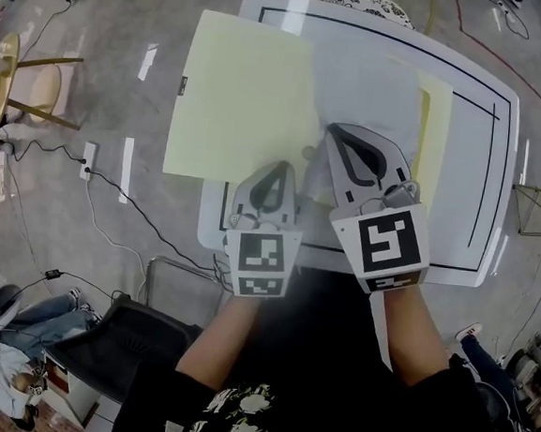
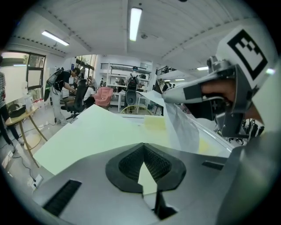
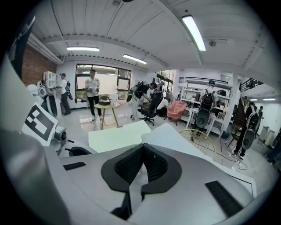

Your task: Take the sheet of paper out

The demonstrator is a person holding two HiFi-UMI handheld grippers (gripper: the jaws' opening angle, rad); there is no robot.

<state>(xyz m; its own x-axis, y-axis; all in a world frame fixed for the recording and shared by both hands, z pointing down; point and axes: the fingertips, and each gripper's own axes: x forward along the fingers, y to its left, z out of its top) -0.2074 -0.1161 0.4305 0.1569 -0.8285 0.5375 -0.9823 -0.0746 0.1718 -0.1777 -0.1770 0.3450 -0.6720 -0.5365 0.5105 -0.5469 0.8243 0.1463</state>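
While the left gripper (image 1: 278,169) is pinching the pale yellow sheet of paper (image 1: 243,95) (half off the white table (image 1: 466,180)) and the right gripper (image 1: 342,134) is clamping the translucent plastic sleeve (image 1: 371,92), a skewed pull is probably risking a crease.

bright ceiling tube lights (image 2: 134,23); sharp centres, heavy fisheye edges.

Strip light (image 3: 193,26) is glowing on ribbed white ceiling; cable (image 1: 126,202) is trailing across grey floor (image 1: 96,54); pink armchair (image 3: 177,109) is sitting right of window (image 3: 83,74).
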